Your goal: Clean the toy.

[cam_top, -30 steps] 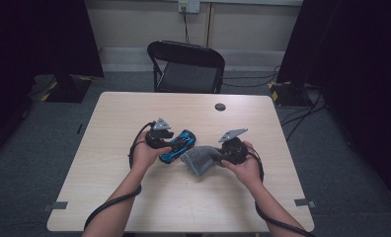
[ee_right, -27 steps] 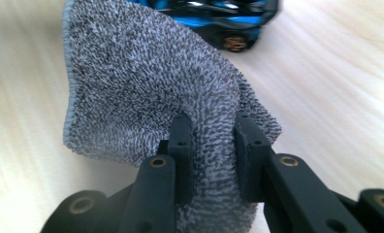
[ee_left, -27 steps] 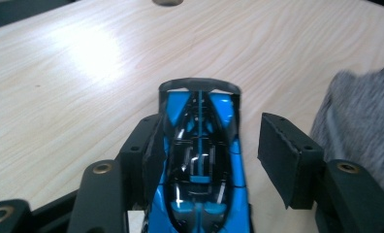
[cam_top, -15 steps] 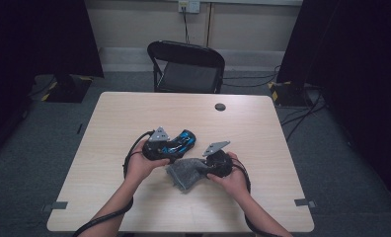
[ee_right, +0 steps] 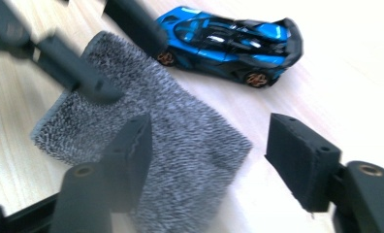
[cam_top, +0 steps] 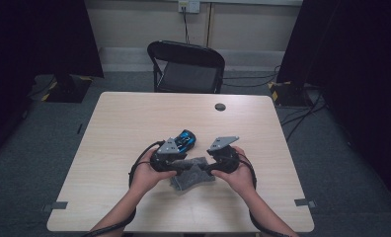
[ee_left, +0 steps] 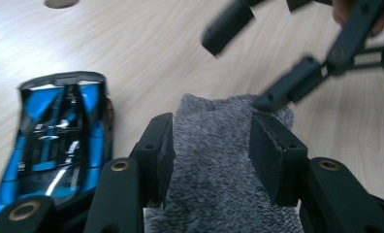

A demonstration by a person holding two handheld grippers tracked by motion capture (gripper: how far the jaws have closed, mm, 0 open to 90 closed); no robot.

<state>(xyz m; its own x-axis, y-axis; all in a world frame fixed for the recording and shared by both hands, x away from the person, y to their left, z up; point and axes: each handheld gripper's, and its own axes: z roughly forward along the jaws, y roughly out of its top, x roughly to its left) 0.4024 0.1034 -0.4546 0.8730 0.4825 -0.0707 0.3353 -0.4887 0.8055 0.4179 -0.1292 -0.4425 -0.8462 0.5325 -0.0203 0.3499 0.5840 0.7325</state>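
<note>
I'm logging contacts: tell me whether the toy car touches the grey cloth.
Apart. The right gripper view shows bare table between the blue toy car and the grey cloth.

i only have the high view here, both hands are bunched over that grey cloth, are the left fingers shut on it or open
Observer: Open. In the left gripper view the left gripper has its fingers apart over the grey cloth, with cloth showing between them.
Operator: and the right one
Observer: Open too. In the right gripper view the right gripper has one finger over the cloth and the other over bare table.
Operator: how close is the car
Observer: The blue toy car lies right beside the cloth's edge, next to the left gripper's fingers.
</note>
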